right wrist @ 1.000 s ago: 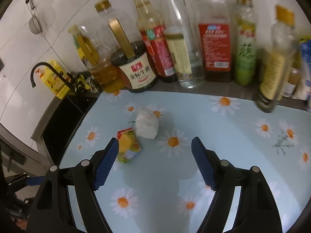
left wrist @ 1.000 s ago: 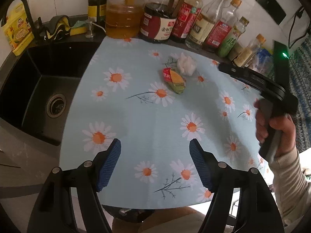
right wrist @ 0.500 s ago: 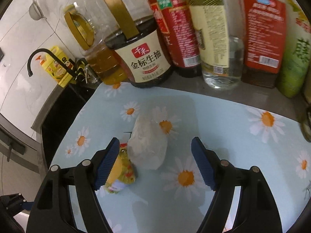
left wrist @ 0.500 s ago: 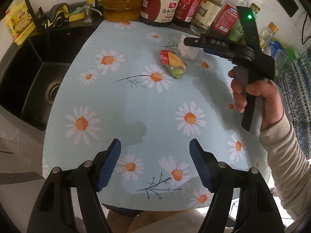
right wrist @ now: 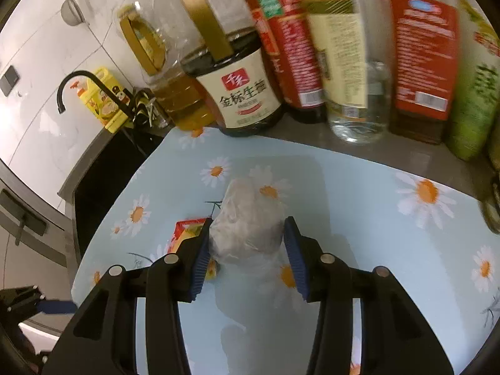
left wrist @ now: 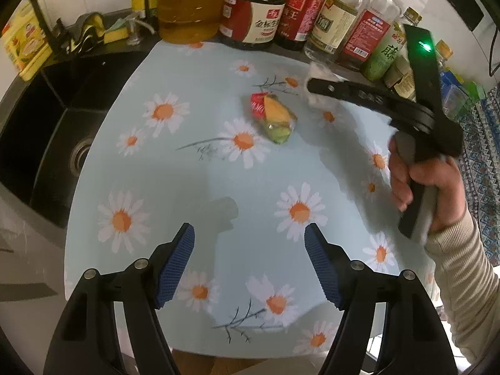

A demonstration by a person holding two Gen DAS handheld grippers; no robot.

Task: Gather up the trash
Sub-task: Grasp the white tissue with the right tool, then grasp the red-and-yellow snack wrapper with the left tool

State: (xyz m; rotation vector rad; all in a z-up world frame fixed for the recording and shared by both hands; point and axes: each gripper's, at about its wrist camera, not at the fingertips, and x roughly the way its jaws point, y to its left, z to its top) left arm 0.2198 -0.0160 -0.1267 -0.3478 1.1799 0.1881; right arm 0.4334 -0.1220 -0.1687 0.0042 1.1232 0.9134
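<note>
A crumpled clear plastic bag (right wrist: 250, 222) lies on the daisy-print table mat (right wrist: 359, 206). My right gripper (right wrist: 248, 250) has closed in around it, both blue pads touching its sides. In the left wrist view the bag (left wrist: 315, 72) is mostly hidden behind the right gripper (left wrist: 315, 86). A red, yellow and green snack wrapper (left wrist: 273, 117) lies on the mat just left of the bag; it also shows in the right wrist view (right wrist: 187, 232). My left gripper (left wrist: 250, 262) is open and empty over the mat's near edge.
Oil, soy sauce and vinegar bottles (left wrist: 253, 15) line the back of the counter, close behind the bag (right wrist: 240, 93). A black sink (left wrist: 47, 131) with a faucet (right wrist: 81, 87) lies to the left. A yellow carton (left wrist: 22, 47) stands by the sink.
My right gripper moved forward and down over the plastic bag and its jaws narrowed onto it. The left gripper stayed open and drifted slightly.
</note>
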